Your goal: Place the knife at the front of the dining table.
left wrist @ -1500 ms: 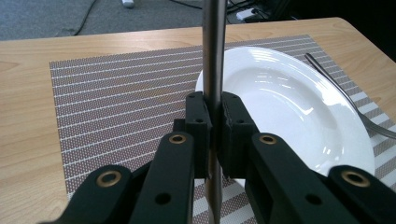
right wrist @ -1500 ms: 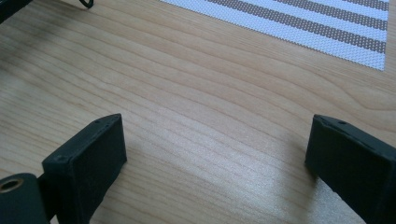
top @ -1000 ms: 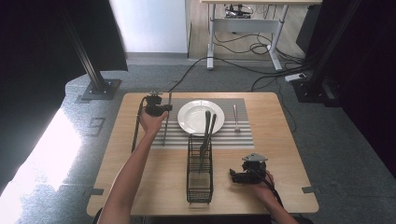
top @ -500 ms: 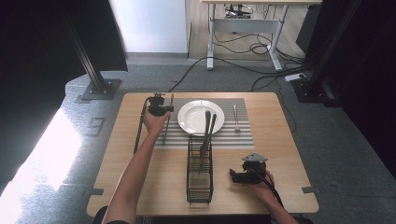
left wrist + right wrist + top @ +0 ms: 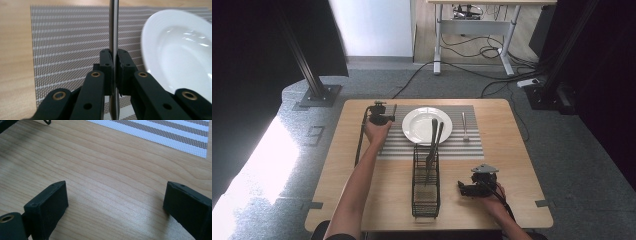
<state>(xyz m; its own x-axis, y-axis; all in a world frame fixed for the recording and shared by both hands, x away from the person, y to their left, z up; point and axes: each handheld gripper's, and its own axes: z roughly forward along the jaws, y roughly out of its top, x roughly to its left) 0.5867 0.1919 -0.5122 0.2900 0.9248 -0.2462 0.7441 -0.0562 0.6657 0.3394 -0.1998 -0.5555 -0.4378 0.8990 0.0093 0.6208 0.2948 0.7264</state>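
Change since earlier frames: left gripper (image 5: 382,114) carried slightly farther and rightward, now at the left edge of the striped placemat (image 5: 472,142), just beside the white plate (image 5: 419,131); right gripper (image 5: 476,186) unmoved on the near right of the wooden table (image 5: 512,170).
Left gripper: jaws together, clamped on a thin flat metal utensil (image 5: 114,30) held edge-on; utensil running away from the camera over the placemat (image 5: 70,45), plate rim (image 5: 150,57) close on its right.
Utensil in high view: seen as a short dark bar (image 5: 394,110) just left of the plate, far of the left hand (image 5: 376,131).
Hard to make out: kind of utensil not readable, top cut off in the left gripper view; contact with placemat cannot be told.
Right gripper: jaws wide apart, holding nothing, low over bare table (image 5: 105,180); corner of placemat (image 5: 175,135) at far right of its view.
Wire caddy (image 5: 426,185): near centre of table, two dark-handled utensils (image 5: 433,142) standing in its far end, leaning over the plate's near rim.
Fork (image 5: 465,125): lying on the placemat, right of the plate, apart from it.
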